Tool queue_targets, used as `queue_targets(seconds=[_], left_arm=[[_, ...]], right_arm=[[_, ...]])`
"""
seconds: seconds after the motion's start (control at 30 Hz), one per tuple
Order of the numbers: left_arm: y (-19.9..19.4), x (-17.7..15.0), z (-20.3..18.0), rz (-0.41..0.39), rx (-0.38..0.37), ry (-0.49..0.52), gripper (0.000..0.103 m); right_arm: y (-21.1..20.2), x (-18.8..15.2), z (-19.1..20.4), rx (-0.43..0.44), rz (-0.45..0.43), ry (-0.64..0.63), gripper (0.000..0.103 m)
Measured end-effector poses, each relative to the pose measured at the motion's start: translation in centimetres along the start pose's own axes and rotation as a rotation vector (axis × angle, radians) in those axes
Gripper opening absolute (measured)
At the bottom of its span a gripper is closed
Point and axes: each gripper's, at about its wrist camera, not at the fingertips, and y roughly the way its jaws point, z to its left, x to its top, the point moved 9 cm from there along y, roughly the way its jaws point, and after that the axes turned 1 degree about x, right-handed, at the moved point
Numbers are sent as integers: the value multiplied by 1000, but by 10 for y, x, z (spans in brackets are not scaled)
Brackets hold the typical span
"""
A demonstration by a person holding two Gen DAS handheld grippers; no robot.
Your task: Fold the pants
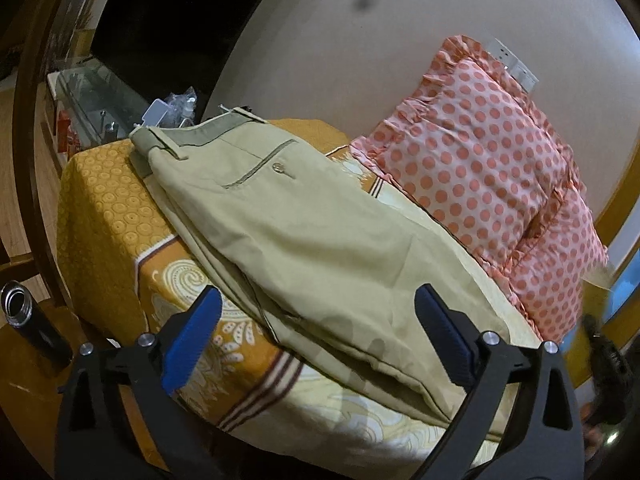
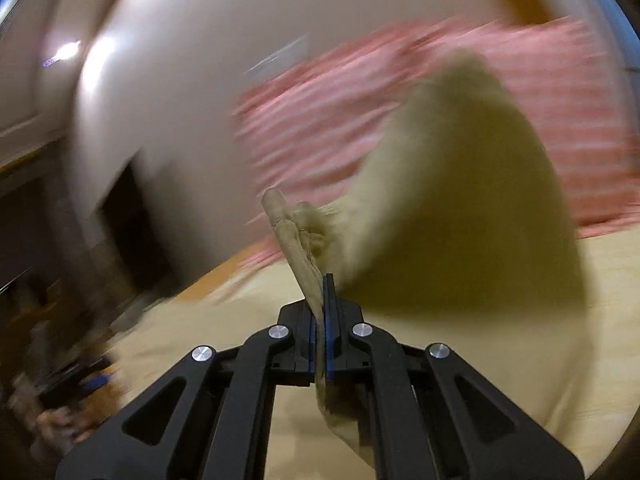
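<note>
Beige pants [image 1: 304, 240] lie on the orange patterned bedspread [image 1: 108, 216], waistband at the far end, back pocket with a button facing up. My left gripper [image 1: 320, 332] is open, its blue pads either side of the near part of the pants, just above them and holding nothing. My right gripper [image 2: 322, 300] is shut on the pants' leg end [image 2: 452, 200]; the cloth is pinched between the pads and lifted, billowing up to the right. The right wrist view is motion-blurred.
A pink polka-dot pillow [image 1: 484, 168] lies on the bed to the right of the pants. A glass-topped table [image 1: 96, 100] with small items stands beyond the bed's far end. A dark metal bottle [image 1: 28, 320] stands at the left. The wall is behind.
</note>
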Motion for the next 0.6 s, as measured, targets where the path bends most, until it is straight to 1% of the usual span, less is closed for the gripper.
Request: queue_targets(seconds=[0.03,0.07,0.1,0.13,0.17,0.2,0.23,0.27,0.3,0.33,0.4,0.47,0.6], left_arm=[[2,1,3,4,5,-7,97],[4,2,6,12,14,-15,97],[6,2,9,21,13,-24,97],[8,2,11,29,9,-34,98],[9,3,13,31,4,-40,99],[9,5,15,28,-1,-42,100],[9,7,18,28,9,-45,100],[11,10,20,30,14,-50,100],[12,12,23,32,12,-61,100],[14,15,25,34,10,-74,100],[18,21,30,37,24,-93,100],[24,27,34,42,45,-99,100],[36,42,44,54,92,-126,99]], right_arm=[[22,-16,21,41,90,-38,3],[45,-41,44,72,213,-98,3],[57,-58,56,77,284,-136,5],[66,-82,70,85,373,-189,17],[66,-92,75,82,398,-215,30],[60,-98,79,70,394,-239,41],[54,-98,79,69,373,-241,73],[41,-92,79,79,321,-231,93],[27,-86,76,100,274,-208,94],[17,-80,70,104,247,-179,94],[0,-69,54,85,197,-116,94],[-12,-60,37,74,162,-61,94],[-30,-60,18,64,120,22,94]])
